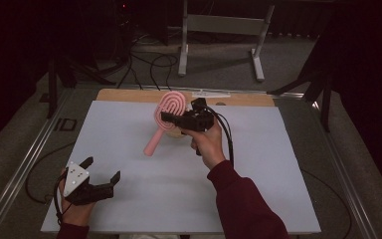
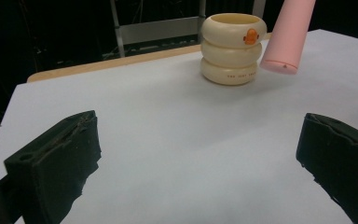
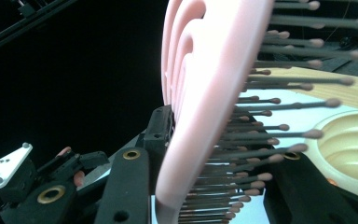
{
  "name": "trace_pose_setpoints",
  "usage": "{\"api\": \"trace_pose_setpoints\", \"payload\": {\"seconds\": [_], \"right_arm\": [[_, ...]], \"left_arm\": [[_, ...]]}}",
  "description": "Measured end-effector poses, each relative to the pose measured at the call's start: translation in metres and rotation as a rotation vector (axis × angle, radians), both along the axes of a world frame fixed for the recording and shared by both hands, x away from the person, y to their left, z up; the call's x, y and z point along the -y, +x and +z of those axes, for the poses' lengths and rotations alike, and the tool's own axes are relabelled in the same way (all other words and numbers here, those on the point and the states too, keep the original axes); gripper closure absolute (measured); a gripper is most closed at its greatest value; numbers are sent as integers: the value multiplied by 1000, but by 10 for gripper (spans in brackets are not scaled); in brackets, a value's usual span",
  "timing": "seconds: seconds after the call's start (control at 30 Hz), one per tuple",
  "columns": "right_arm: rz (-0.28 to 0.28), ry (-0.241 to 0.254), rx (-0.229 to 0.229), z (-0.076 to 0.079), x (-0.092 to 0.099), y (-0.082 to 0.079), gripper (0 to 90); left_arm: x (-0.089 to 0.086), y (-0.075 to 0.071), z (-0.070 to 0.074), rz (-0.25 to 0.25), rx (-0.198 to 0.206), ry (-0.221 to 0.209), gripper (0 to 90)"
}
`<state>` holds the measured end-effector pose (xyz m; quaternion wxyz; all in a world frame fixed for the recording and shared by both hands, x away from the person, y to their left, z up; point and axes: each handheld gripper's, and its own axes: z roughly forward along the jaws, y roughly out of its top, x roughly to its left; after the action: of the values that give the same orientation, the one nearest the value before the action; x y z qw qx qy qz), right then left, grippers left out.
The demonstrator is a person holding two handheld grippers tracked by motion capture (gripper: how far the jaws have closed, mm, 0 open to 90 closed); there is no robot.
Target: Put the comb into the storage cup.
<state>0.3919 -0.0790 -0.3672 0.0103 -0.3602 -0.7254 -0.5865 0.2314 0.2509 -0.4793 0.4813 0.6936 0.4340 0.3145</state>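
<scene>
High view: cream cup mostly hidden behind the right gripper and the pink hairbrush clamped in it. Left gripper view: brush handle cut by top edge, head unseen. Right gripper view: brush top cropped, cup beyond the bristles cut by right edge.

Cream ringed cup: orange duck emblem, small dark print below, too small to read.
</scene>
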Motion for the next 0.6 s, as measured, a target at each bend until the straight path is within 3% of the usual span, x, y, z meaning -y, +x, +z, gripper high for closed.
{"api": "trace_pose_setpoints", "payload": {"seconds": [0.23, 0.43, 0.6], "right_arm": [[-20, -3, 4, 2, 3, 5, 639], [-21, 32, 4, 5, 8, 13, 639], [-33, 36, 4, 8, 10, 17, 638]], "left_arm": [[-2, 1, -2, 2, -3, -19, 2], [-2, 1, -3, 3, -3, -21, 2], [-2, -1, -2, 24, 19, -21, 8]]}}
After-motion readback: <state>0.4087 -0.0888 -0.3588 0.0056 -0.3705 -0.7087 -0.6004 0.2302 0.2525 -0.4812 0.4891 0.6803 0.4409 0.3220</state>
